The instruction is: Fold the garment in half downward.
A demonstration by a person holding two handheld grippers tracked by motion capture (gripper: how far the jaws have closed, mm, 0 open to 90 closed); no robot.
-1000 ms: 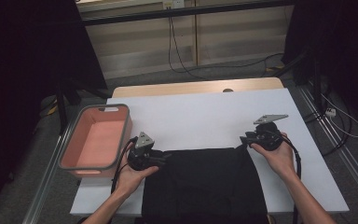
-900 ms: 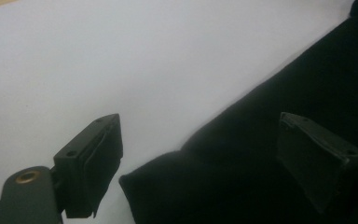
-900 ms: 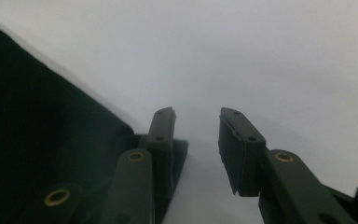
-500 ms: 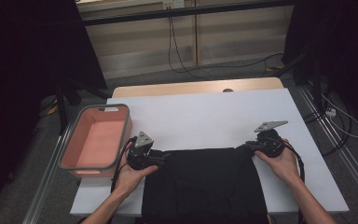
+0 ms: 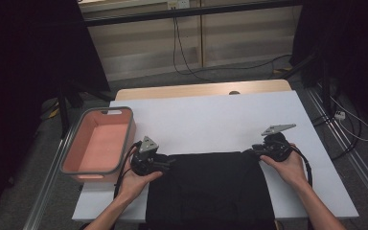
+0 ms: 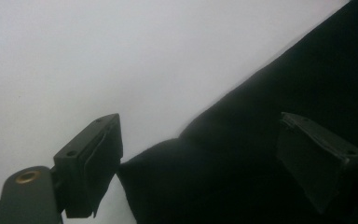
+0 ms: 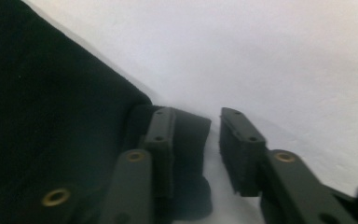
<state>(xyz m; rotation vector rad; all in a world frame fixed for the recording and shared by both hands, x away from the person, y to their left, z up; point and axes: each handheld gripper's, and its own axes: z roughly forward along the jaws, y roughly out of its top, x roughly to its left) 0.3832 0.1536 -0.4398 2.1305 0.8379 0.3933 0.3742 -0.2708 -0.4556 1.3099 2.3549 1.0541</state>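
Observation:
A black cloth [image 5: 208,191] lies flat on the near half of the white table [image 5: 211,120]. My left gripper [image 5: 169,163] rests at the cloth's far left corner. In the left gripper view it [image 6: 205,163] stands wide open, with that corner of the cloth [image 6: 242,154] lying between the jaws. My right gripper [image 5: 250,152] is at the far right corner. Its jaws [image 7: 200,140] stand a narrow gap apart around a folded bit of the cloth's corner [image 7: 191,135], which lies against the left jaw and clear of the right one.
A pink basin [image 5: 124,143] with a grey rim stands at the table's left edge, close beside my left hand. Bare white tabletop stretches beyond the cloth to a wooden strip [image 5: 201,90] at the far edge.
My right gripper has come down and a little nearer, onto the cloth's far right corner. The left gripper and the cloth have stayed where they were.

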